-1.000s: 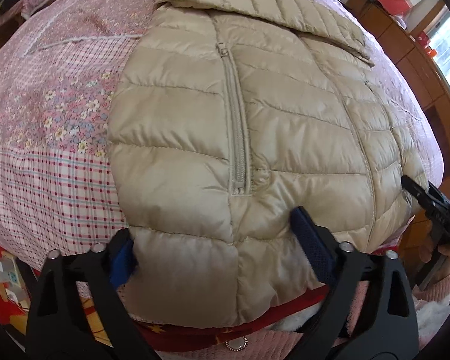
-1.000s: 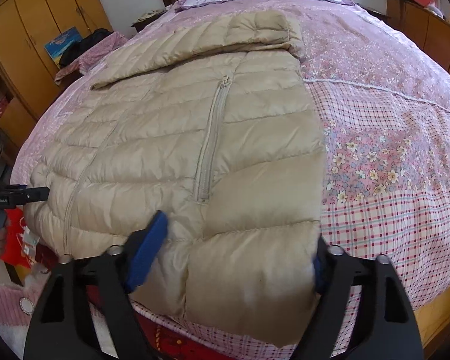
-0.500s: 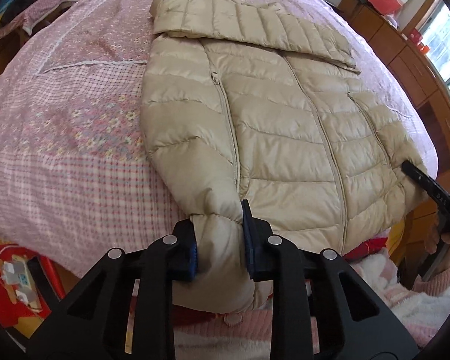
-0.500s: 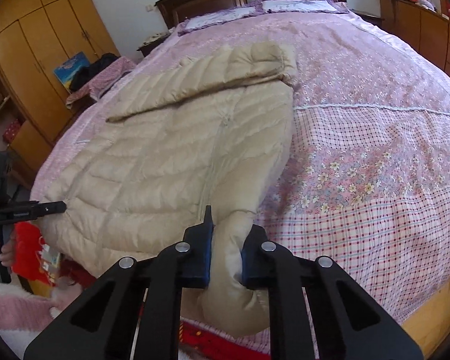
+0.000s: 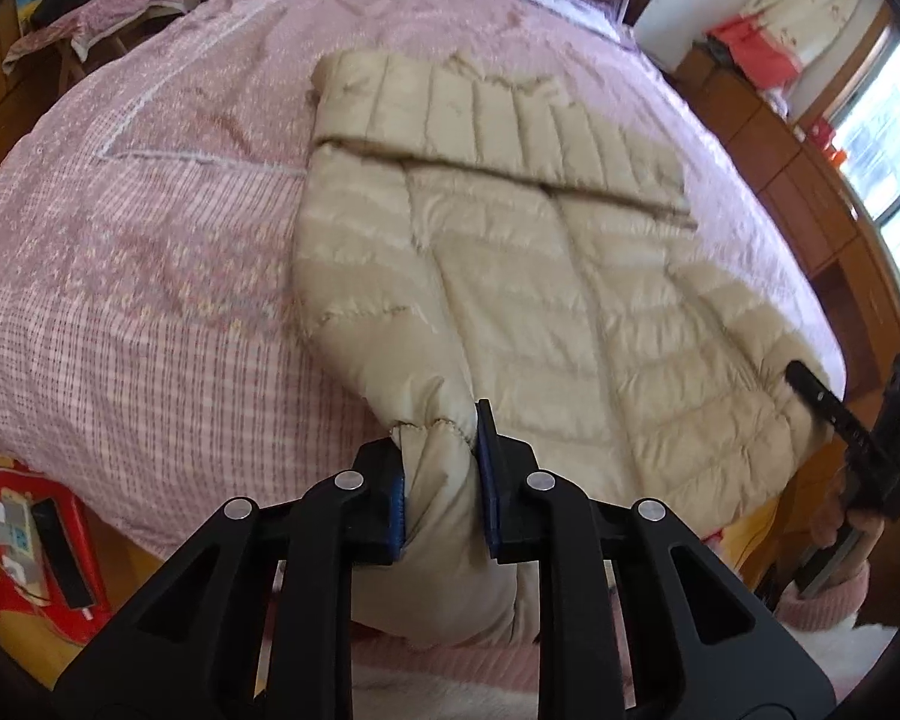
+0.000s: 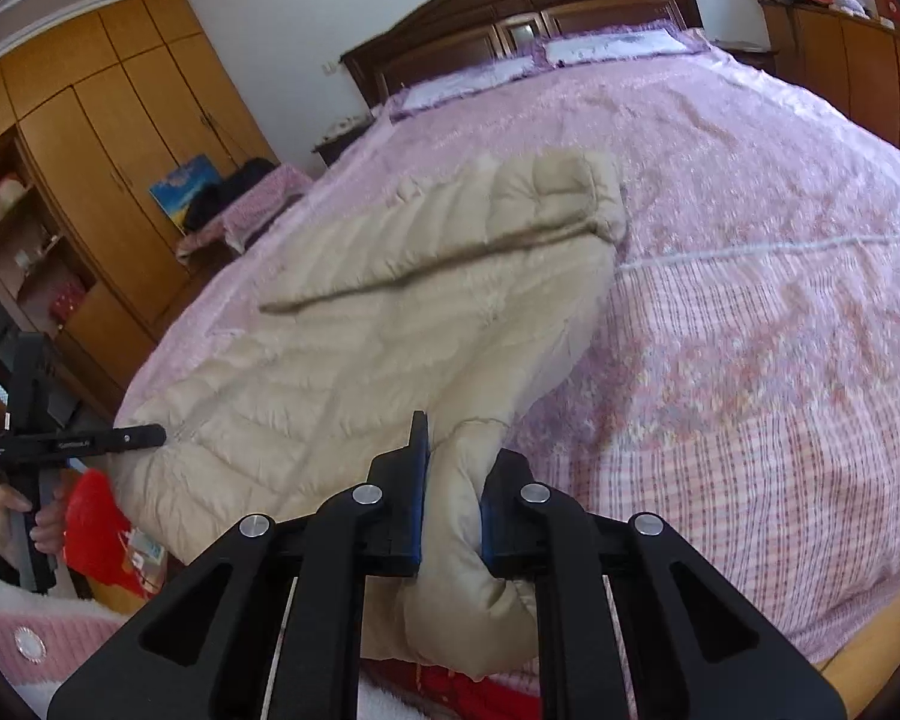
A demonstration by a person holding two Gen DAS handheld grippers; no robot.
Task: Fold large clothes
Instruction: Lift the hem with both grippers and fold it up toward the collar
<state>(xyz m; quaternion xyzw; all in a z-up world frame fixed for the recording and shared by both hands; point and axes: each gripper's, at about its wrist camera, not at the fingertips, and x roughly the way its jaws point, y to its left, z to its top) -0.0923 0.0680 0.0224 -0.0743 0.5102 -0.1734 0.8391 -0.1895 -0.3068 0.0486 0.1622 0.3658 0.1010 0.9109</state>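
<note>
Left gripper (image 5: 439, 483) closing, pinched on beige jacket (image 5: 528, 276) hem, bottom-left corner; jacket flat across pink bed (image 5: 150, 240); right gripper (image 6: 453, 501) clamped on opposite corner. Likely lifting hem; next, carrying it toward collar

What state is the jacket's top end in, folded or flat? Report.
Folded: on the beige jacket, a quilted band lies doubled over its far end.

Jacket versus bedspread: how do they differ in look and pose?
The jacket is plain beige, puffy and quilted; the bedspread is pink, with floral and checked patterns. The jacket's near hem is bunched and raised; the bedspread lies flat. Both are soft textiles.
</note>
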